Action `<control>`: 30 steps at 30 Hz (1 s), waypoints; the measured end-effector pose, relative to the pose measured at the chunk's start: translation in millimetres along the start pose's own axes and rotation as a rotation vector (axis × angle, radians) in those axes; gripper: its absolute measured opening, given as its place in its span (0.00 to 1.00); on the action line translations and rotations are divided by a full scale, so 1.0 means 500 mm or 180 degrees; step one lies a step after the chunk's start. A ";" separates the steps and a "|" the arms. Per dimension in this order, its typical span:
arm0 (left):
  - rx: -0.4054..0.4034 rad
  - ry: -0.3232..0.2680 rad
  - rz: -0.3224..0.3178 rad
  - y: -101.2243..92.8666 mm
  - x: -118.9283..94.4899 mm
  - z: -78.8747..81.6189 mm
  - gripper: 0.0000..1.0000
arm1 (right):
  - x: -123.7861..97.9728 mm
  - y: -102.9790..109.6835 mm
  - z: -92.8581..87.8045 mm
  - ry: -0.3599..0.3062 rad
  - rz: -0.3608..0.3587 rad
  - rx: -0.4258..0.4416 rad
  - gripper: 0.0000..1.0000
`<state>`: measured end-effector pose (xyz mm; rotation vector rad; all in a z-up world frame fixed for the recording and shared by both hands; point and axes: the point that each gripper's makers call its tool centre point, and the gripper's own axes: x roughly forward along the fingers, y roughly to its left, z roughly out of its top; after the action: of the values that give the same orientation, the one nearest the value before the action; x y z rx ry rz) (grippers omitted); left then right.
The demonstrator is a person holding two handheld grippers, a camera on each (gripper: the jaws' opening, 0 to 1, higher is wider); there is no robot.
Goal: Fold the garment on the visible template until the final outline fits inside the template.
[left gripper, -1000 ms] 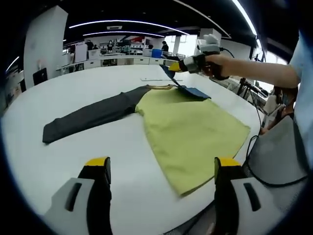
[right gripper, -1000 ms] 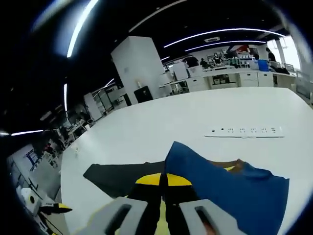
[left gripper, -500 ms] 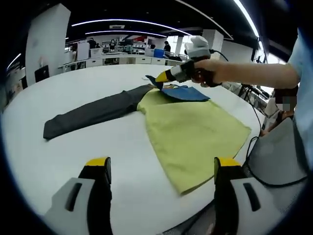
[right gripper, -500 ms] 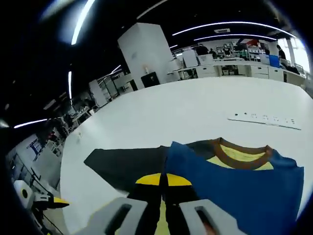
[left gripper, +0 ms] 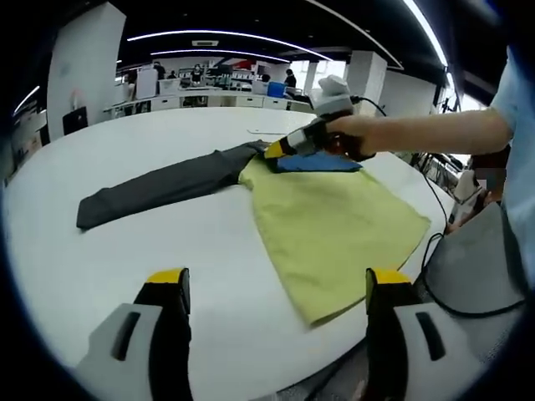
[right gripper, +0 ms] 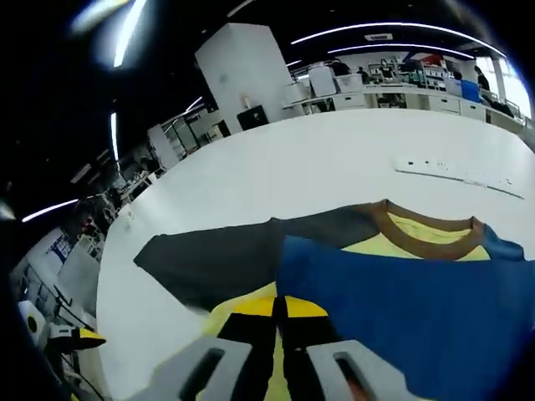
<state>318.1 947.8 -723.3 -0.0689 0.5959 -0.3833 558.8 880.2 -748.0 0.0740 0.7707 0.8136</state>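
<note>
On the white table (left gripper: 100,251), shirt (left gripper: 334,221) spread flat, yellow body near, dark sleeve (left gripper: 159,185) stretched away to one side. Right gripper (left gripper: 280,149) clamped on blue sleeve (right gripper: 418,309), now lower and further across the chest than a second ago, almost laid down by the collar (right gripper: 422,234); sleeve fold nearly done, probably. Left gripper (left gripper: 272,292) idle, jaws wide apart, short of the hem. No containers seen, no template outline made out.

no readable text, no labels, no brand marks, no numbers, no legible signs anywhere
</note>
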 end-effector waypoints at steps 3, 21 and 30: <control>0.0013 0.0007 -0.0008 0.000 0.002 0.001 0.84 | 0.000 -0.002 -0.002 0.0011 0.0009 -0.0084 0.00; 0.0115 0.0021 -0.0073 -0.007 0.010 0.016 0.84 | -0.037 0.015 -0.017 -0.0097 0.0442 -0.0484 0.70; 0.0147 0.0015 -0.0094 -0.012 0.011 0.022 0.84 | -0.079 -0.004 -0.016 -0.0139 0.0671 -0.0505 1.00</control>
<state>326.4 940.0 -716.0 -0.0327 0.5911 -0.4258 537.4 850.2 -731.0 0.0313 0.6619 1.0677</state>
